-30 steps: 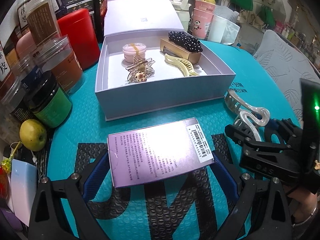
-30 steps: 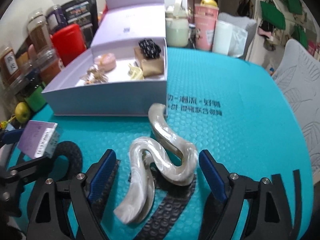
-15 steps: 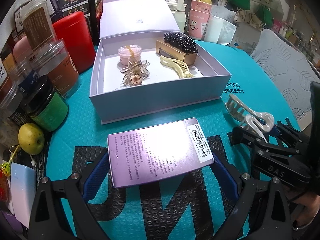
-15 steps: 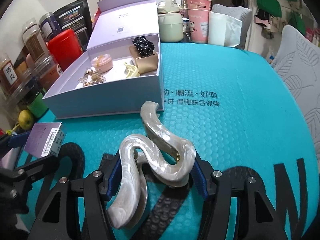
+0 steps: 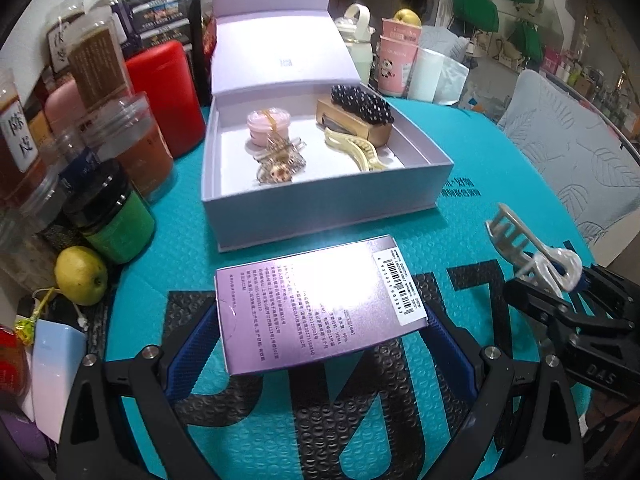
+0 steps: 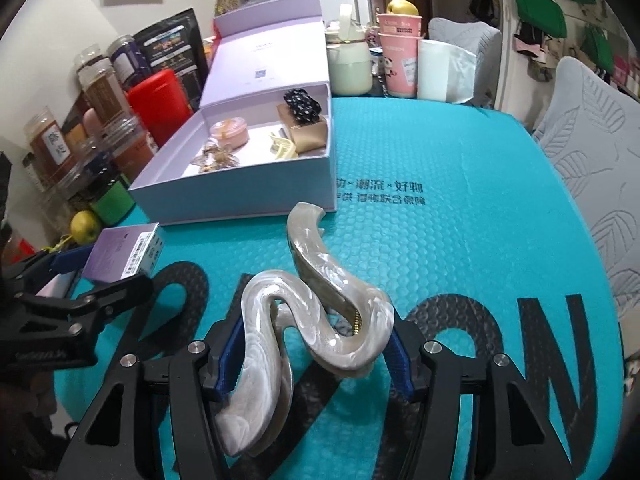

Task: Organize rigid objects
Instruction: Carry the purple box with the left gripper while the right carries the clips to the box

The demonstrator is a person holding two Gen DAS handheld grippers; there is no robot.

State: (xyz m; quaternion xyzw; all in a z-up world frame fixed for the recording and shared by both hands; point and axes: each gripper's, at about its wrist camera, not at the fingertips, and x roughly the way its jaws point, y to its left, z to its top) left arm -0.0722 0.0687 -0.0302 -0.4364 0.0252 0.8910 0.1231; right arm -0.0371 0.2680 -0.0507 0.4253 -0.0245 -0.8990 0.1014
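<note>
A pearl-white wavy hair claw (image 6: 316, 312) sits between the blue pads of my right gripper (image 6: 312, 356). The jaws are still closing and the pads press on the claw, which is off the teal mat. In the left wrist view the same hair claw (image 5: 520, 240) sticks up at the right. My left gripper (image 5: 320, 332) is shut on a flat purple carton (image 5: 320, 304) just above the mat. Behind it stands the open lilac box (image 5: 320, 204), holding a pink jar (image 5: 267, 122), a gold flower clip (image 5: 280, 164), a cream claw (image 5: 360, 152) and a black beaded clip (image 5: 362, 104).
Jars (image 5: 116, 148), a red canister (image 5: 164, 92) and a green apple (image 5: 80, 276) crowd the left edge. Cups and a white bottle (image 6: 352, 64) stand behind the box. A grey chair (image 6: 592, 128) is at the right. The teal mat (image 6: 480, 208) shows bare right of the box.
My right gripper's jaws have come in from wide apart onto the hair claw and raised it off the mat. The left gripper holds the purple carton as before.
</note>
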